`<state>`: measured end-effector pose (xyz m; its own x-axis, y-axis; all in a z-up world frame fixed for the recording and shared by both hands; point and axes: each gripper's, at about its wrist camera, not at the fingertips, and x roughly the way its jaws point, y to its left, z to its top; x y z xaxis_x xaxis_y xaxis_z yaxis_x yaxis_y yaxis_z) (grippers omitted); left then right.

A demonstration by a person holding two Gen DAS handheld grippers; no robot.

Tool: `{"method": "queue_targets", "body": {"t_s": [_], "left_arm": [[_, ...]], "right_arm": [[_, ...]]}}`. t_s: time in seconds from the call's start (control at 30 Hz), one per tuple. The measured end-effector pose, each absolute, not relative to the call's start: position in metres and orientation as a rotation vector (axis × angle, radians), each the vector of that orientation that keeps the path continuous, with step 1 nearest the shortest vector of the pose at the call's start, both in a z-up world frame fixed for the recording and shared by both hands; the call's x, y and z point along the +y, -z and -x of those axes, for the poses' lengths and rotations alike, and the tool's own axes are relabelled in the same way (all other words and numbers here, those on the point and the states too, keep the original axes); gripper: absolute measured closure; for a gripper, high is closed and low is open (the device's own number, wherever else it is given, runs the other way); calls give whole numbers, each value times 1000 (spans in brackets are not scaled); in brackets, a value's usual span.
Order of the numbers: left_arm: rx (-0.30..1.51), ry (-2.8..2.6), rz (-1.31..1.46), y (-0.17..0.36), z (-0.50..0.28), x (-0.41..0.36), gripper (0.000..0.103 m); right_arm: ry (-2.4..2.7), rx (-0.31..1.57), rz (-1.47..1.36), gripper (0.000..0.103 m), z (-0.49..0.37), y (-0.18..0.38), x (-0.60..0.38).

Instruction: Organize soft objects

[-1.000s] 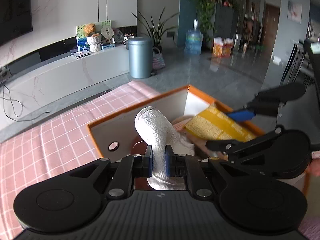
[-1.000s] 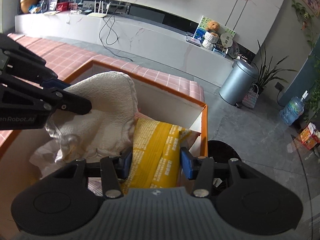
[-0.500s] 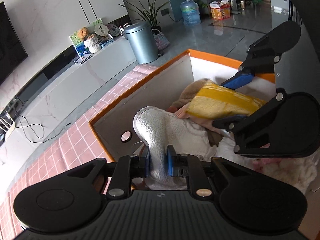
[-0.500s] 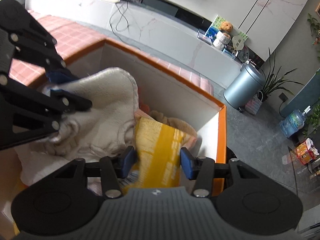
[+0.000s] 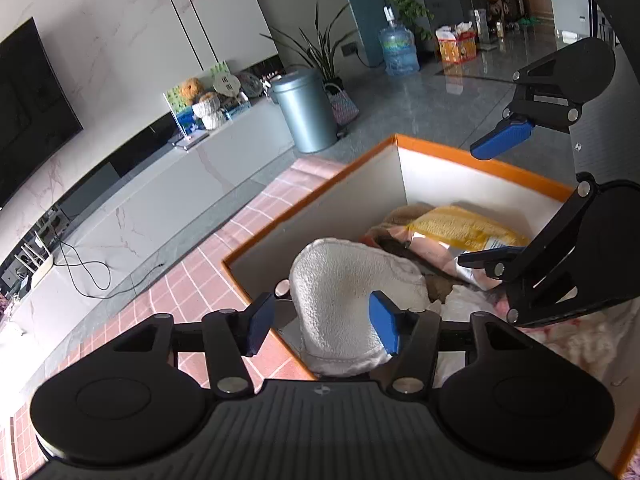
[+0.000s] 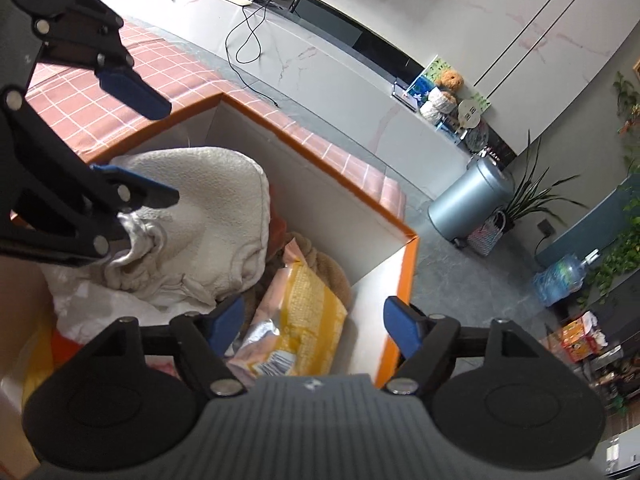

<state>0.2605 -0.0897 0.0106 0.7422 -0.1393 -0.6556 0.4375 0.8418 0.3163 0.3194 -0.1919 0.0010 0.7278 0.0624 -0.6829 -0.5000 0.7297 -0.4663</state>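
An orange-rimmed storage box [image 5: 472,162] [image 6: 320,152] stands on the pink checked tablecloth. Inside it lie a white fluffy towel [image 5: 344,292] [image 6: 208,216], a yellow snack bag [image 5: 460,228] [image 6: 300,320], brown plush and other soft items. My left gripper [image 5: 322,326] is open with its blue pads on either side of the towel, not pinching it. My right gripper [image 6: 312,326] is open above the yellow bag, which lies loose in the box's far corner. Each gripper shows in the other's view, open over the box.
The pink checked tablecloth [image 5: 192,292] [image 6: 80,108] surrounds the box. Beyond the table edge are a grey floor, a metal bin [image 5: 306,114] [image 6: 470,196], a low white TV cabinet [image 5: 160,200] with plush toys, plants and a water bottle [image 5: 398,50].
Both grippers lowered their loads into the box and opened. The towel is released from the left gripper and the yellow bag from the right; both now rest inside.
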Motion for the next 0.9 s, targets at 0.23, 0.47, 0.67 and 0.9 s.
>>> {"method": "queue_targets", "body": {"t_s": [0.23,0.47,0.67,0.9], "left_arm": [[609,342,-396,-37,-242,-78,35],[525,363,-285,-69,-206,-62,32],[403,324,-155,-90,-167,-42,32],[268,274,-16,-98,-124,-18,32]], "right_arm": [[-334,653,657,21,-288,-32,-199],[-305,554,511,17,-238,-71,-204],[-259,426,341,11,-182,-96,-210],[-181,300,138,5,-118,-104,-210]]}}
